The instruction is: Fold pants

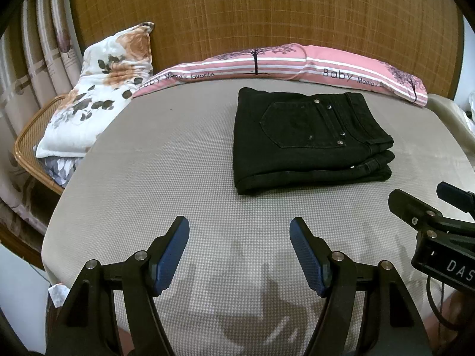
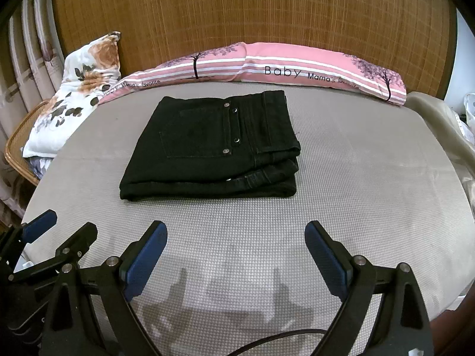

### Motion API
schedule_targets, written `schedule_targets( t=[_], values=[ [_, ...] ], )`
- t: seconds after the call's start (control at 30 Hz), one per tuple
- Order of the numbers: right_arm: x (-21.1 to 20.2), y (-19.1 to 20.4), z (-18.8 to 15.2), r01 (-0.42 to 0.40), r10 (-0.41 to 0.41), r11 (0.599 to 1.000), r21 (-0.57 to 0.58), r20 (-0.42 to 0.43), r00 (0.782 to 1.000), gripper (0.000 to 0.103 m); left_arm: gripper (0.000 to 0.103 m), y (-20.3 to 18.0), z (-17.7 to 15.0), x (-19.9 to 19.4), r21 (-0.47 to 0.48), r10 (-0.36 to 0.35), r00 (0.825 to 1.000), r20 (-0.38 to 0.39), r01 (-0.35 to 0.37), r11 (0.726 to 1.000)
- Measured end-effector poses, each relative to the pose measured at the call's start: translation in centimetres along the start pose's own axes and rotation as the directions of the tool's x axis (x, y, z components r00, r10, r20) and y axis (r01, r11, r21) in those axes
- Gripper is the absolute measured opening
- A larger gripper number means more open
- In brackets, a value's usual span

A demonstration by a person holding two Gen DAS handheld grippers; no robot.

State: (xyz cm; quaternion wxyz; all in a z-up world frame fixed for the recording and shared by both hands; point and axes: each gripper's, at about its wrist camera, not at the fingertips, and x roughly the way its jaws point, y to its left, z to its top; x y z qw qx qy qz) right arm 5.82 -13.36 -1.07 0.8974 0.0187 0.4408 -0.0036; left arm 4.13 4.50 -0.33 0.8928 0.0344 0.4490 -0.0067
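pants (image 1: 308, 142): we see them folded into a black stack on the grey mattress (image 1: 166, 178), just before the pink pillow (image 1: 297, 62)
left gripper (image 1: 240, 255): jaws apart, empty, well short of the pants
right gripper (image 2: 236, 259): jaws apart, empty, likewise short of the pants

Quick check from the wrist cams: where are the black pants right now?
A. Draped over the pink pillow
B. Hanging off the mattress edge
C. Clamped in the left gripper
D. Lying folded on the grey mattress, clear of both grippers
D: the black pants lie as a folded stack on the grey mattress, while the left gripper and right gripper stand open and empty nearer the camera.
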Motion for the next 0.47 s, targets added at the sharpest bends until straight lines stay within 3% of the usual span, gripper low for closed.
schedule_targets(
  t=[0.47],
  values=[
    [0.16,-0.12,-0.21,0.009,-0.009,1.000,0.010,-0.005,1.000,0.092,0.071,0.02,0.02,0.29,0.012,0.000,1.000,-0.001,0.000,1.000]
  ],
)
